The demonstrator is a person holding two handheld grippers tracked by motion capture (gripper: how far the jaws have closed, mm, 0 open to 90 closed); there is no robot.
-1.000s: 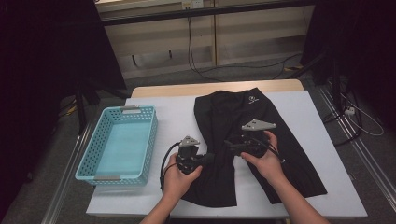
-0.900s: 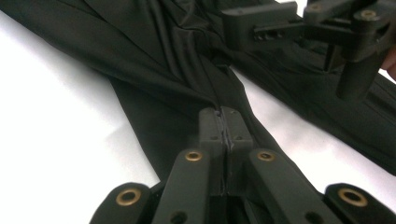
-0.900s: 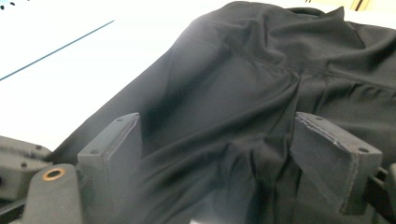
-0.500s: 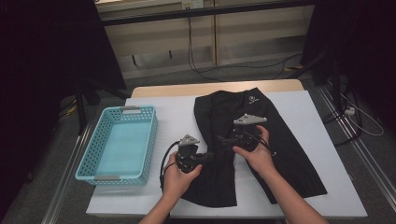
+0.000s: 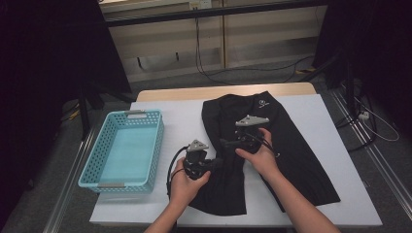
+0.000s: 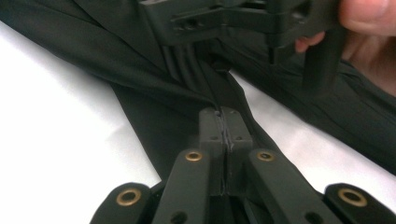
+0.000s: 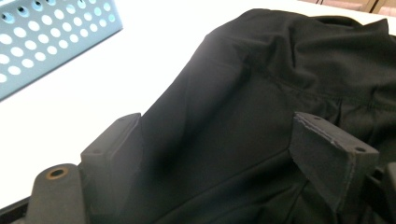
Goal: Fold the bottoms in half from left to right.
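A black, thin-fabric garment [image 5: 265, 150] with a small white logo near its far edge lies spread on the white worktop [image 5: 184, 121], right of a light blue perforated plastic basket [image 5: 124, 148]. The step in hand looks like folding the garment.

The left tongs [image 5: 216, 164] are closed tight on a pinch of the cloth at the garment's left edge; in the left gripper view the two pads meet with a thin ridge of black fabric [image 6: 224, 119] caught between them.

The right tongs [image 5: 224, 143] stand wide open just beyond the left ones, over the same left side of the garment. In the right gripper view the cloth [image 7: 261, 116] lies between and beyond the spread pads, which do not press on it.

The next move probably calls for the right tongs to settle on the fabric edge a little farther along and close on it. With both grips on the same edge, the side could be lifted and carried across evenly. Care is needed to catch one layer only.
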